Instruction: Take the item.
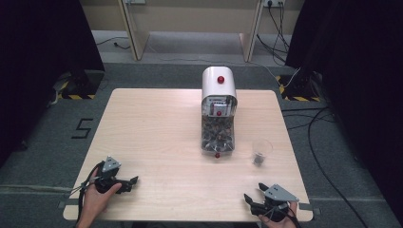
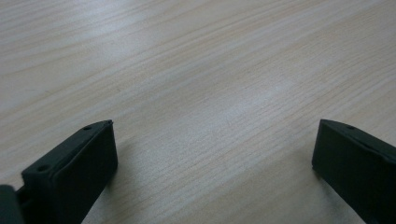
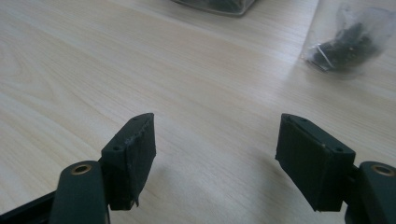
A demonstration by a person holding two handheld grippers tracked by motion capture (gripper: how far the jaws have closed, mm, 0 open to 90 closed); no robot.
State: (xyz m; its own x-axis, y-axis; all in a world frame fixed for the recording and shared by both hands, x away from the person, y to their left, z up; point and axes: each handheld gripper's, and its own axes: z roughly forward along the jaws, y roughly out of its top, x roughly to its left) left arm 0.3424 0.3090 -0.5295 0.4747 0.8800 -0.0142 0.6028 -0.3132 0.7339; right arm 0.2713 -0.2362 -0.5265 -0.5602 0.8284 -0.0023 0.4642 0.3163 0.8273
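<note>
The left hand comes in from the bottom edge and holds the left gripper low over the counter, its jaws pointing right and standing wide apart with nothing between them. The right hand holds the right gripper low near the front edge, jaws pointing up-left, spread and empty.

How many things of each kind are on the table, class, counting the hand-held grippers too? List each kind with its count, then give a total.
Dispensers with a white domed top and dark contents: 1
Clear plastic cups with a little dark content: 1
Hand-held grippers, both with jaws open and nothing between them: 2, the left gripper and the right gripper
Total: 4
</note>
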